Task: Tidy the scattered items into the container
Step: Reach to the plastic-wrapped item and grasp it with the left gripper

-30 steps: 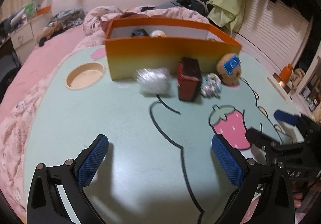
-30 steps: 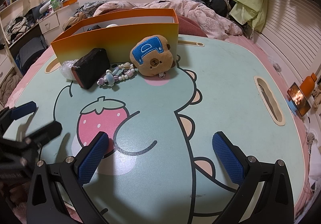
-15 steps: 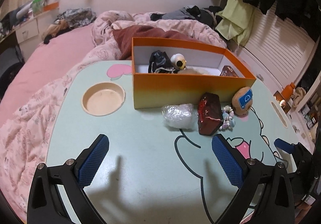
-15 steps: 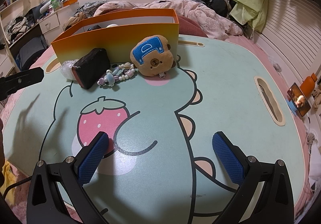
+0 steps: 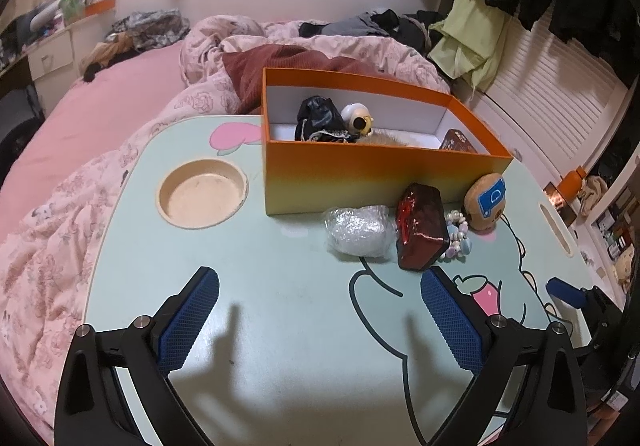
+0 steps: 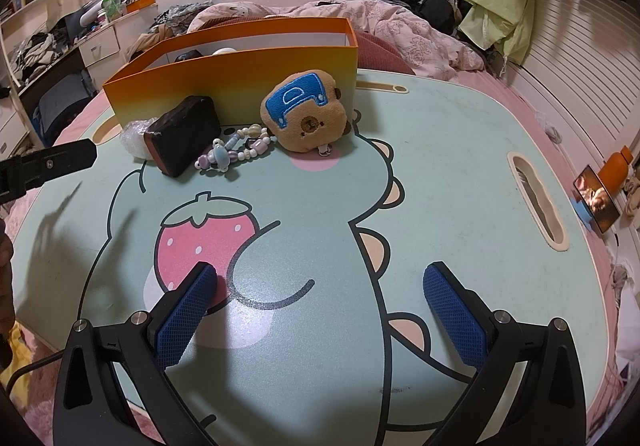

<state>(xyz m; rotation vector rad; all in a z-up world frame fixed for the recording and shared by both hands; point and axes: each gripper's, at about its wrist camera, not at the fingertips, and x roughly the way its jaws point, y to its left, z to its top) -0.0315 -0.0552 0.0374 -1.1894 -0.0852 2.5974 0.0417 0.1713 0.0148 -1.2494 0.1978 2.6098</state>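
My left tool (image 5: pixel 320 312) and right tool (image 6: pixel 320 308) both spread apart and empty, crinkly plastic bag (image 5: pixel 358 231), glossy red box (image 5: pixel 421 231), beaded bracelet (image 6: pixel 236 152), plush bear (image 6: pixel 306 117) near the orange cardboard container (image 5: pixel 372 172) on the mint cartoon table (image 5: pixel 288 310), pink bed (image 5: pixel 100 102) beyond.

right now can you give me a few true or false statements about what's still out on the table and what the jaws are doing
1. The plush bear lies inside the orange box. False: it rests on the table, against the box's outer wall.
2. The left gripper has open jaws and holds nothing. True.
3. The dark red case lies between the clear plastic bag and the bead bracelet. True.
4. The right gripper is shut on the bracelet. False: it is open and empty, well short of the items.
5. The orange box already holds some items. True.
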